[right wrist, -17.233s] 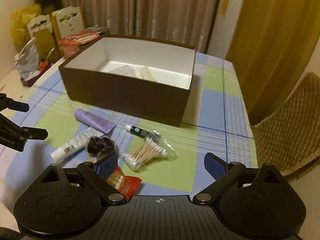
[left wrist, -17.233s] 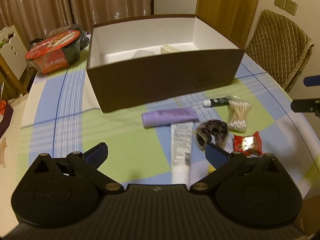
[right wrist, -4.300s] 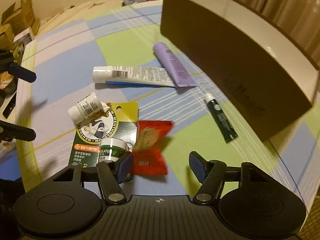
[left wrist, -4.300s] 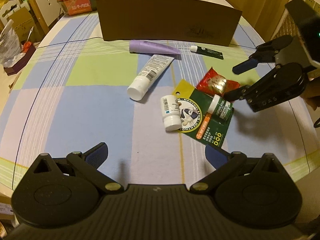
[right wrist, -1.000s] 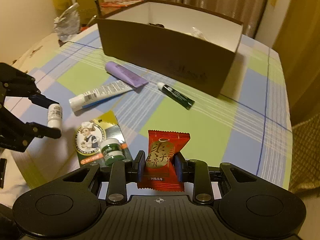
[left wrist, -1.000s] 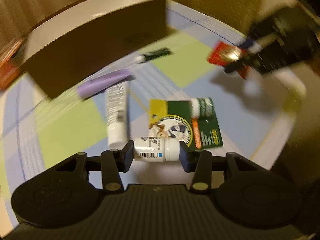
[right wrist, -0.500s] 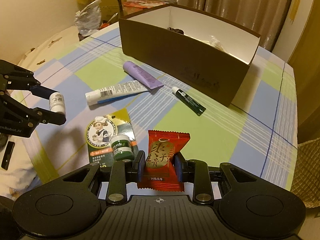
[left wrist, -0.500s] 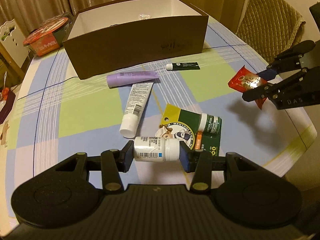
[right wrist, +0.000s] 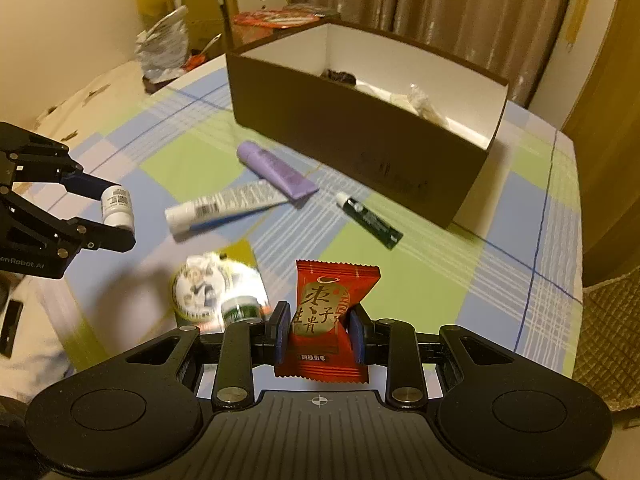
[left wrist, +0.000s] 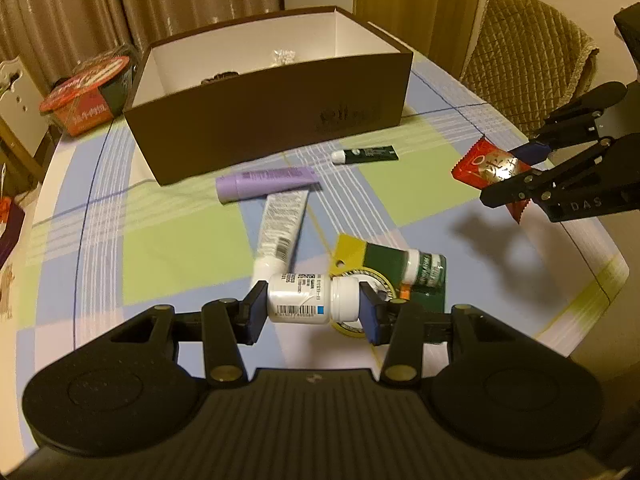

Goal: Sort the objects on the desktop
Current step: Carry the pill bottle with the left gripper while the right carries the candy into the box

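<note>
Your left tool is pinching a white pill bottle sideways, one finger on its base and the other on its cap, low in the middle of the left wrist view and lifted clear of the counter. Your right tool is clamped on a red candy packet, which stands upright between the fingers at the bottom centre of the right wrist view, also off the counter.

Just beyond the bottle lies a green and yellow card with a small green jar on it. A white tube lies above and left of the card, its flat end touching a purple tube that lies crosswise higher up. A small dark green tube lies to the right of the purple one, near the box.

The brown box fills the upper middle of the left wrist view, open at the top and white inside. In the right wrist view you can see a dark item towards its far left corner and pale wrapped things further right; what they are is not clear.

To the lower left of the tubes the checked cloth is bare. The counter's rim curves down the right side of the left wrist view, with a quilted chair beyond it. A red-lidded tub sits at the upper left, beside the box.
</note>
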Demonstrator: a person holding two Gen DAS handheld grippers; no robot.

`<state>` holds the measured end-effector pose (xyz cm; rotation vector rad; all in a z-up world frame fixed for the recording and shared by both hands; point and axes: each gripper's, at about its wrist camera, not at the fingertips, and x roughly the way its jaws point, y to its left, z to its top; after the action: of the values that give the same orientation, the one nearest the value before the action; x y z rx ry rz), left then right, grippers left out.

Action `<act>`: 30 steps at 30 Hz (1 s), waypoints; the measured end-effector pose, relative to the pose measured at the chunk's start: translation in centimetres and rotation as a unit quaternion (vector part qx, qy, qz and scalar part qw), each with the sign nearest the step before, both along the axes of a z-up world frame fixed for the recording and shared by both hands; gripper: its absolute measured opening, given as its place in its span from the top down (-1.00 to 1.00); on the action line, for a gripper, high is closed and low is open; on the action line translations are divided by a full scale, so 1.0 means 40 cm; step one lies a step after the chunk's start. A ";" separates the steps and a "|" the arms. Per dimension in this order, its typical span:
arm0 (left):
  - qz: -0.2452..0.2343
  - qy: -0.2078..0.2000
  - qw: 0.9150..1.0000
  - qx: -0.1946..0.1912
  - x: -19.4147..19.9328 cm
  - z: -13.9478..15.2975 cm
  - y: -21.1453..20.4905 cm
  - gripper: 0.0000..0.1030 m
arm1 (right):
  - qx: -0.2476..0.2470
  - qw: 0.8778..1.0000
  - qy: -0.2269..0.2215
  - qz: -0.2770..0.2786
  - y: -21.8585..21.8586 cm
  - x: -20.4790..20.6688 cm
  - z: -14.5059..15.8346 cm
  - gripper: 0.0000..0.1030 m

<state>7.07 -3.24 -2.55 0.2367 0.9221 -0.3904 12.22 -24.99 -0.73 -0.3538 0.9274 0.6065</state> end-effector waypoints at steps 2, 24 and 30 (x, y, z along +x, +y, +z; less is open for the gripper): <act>-0.009 -0.005 1.000 0.000 0.010 0.004 0.021 0.19 | 0.000 1.000 -0.005 -0.009 0.016 0.003 0.009 0.42; -0.054 -0.107 0.993 0.004 0.318 0.189 0.070 0.19 | 0.052 0.993 -0.094 -0.043 0.086 0.248 0.212 0.42; -0.038 -0.114 0.993 0.015 0.474 0.208 0.033 0.19 | 0.064 0.992 -0.102 -0.026 0.095 0.427 0.214 0.42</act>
<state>26.05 -1.94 5.77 0.3387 0.6971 -0.4115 29.29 -21.19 7.81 -0.2693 0.6964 0.5670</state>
